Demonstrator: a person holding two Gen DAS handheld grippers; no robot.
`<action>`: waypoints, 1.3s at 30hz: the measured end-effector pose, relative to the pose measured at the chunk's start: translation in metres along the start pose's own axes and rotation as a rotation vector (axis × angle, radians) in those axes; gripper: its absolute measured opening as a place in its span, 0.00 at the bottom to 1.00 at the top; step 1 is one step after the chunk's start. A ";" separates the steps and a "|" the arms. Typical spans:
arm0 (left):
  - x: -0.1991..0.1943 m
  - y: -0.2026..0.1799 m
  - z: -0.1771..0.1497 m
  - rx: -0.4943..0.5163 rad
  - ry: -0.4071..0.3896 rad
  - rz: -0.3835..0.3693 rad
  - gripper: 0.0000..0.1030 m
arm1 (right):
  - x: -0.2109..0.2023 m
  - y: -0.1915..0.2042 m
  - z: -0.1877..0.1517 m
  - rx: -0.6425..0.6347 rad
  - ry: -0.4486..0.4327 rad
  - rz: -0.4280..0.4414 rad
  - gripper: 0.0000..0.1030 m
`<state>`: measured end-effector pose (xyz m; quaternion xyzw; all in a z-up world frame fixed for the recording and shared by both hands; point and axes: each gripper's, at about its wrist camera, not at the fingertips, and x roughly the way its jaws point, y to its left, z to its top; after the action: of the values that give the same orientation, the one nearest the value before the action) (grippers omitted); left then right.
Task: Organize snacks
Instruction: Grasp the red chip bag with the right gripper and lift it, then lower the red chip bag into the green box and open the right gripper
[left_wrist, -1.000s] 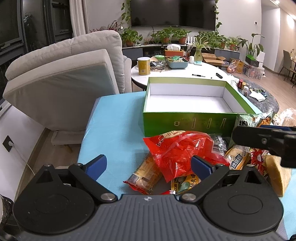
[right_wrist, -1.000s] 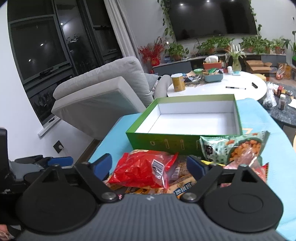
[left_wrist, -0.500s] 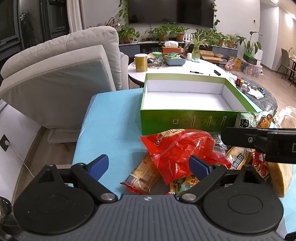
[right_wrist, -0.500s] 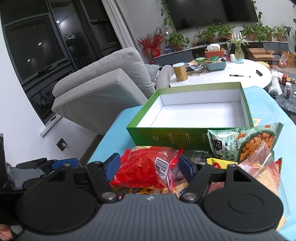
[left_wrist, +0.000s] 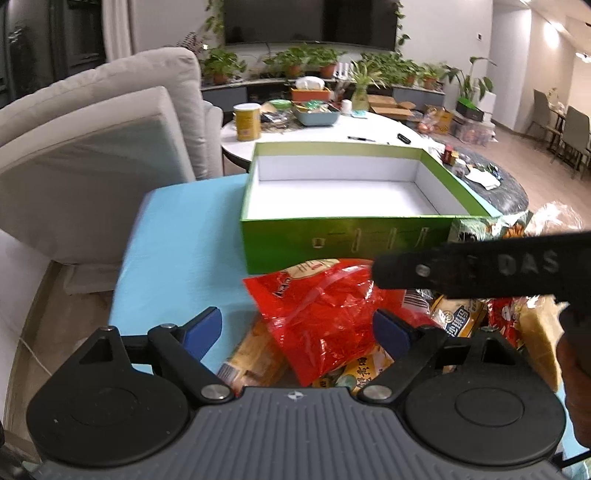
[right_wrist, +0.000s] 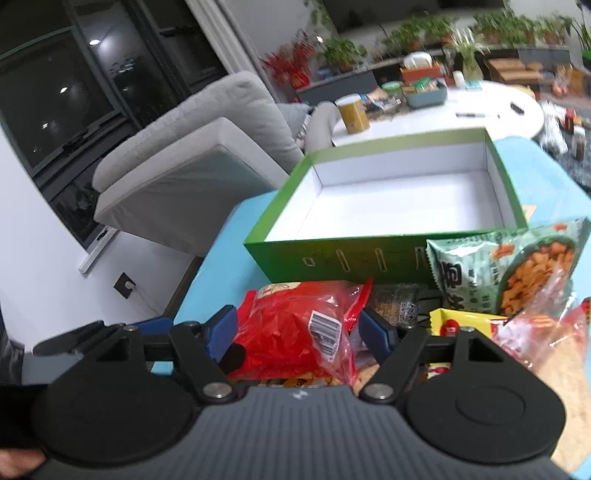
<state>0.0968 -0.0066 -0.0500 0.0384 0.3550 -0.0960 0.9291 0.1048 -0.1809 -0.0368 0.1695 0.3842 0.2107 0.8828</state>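
A red snack bag (left_wrist: 325, 314) tops a pile of packets on the blue cloth in front of the empty green box (left_wrist: 351, 242). My left gripper (left_wrist: 295, 332) hovers over the pile with its jaws closing. The bag lies between the pads and the left pad is clear of it. My right gripper (right_wrist: 297, 328) is open and straddles the same red bag (right_wrist: 291, 325) from the other side. One of its fingers (left_wrist: 480, 269) crosses the left wrist view. The green box (right_wrist: 332, 258) shows a bare white inside.
A green cracker bag (right_wrist: 498, 266), a yellow packet (right_wrist: 458, 321) and a clear bag (right_wrist: 546, 354) lie to the right of the red bag. A long yellow packet (left_wrist: 255, 354) lies under it. A beige armchair (left_wrist: 92, 147) stands left; a white round table (left_wrist: 369, 129) lies beyond the box.
Both grippers have come forward and lower over the pile. The left jaws have narrowed. The right gripper's finger has slid further left across the left wrist view.
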 end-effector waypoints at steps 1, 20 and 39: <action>0.004 -0.001 0.000 0.009 0.005 -0.004 0.85 | 0.004 -0.001 0.002 0.004 0.008 -0.007 0.83; 0.046 0.008 0.004 -0.044 0.082 -0.174 0.65 | 0.053 -0.019 0.010 0.072 0.207 0.075 0.77; 0.015 -0.009 0.086 0.141 -0.175 -0.115 0.63 | 0.007 0.007 0.079 0.001 -0.058 0.085 0.72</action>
<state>0.1618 -0.0301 0.0042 0.0745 0.2667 -0.1767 0.9445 0.1667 -0.1821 0.0138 0.1922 0.3509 0.2429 0.8837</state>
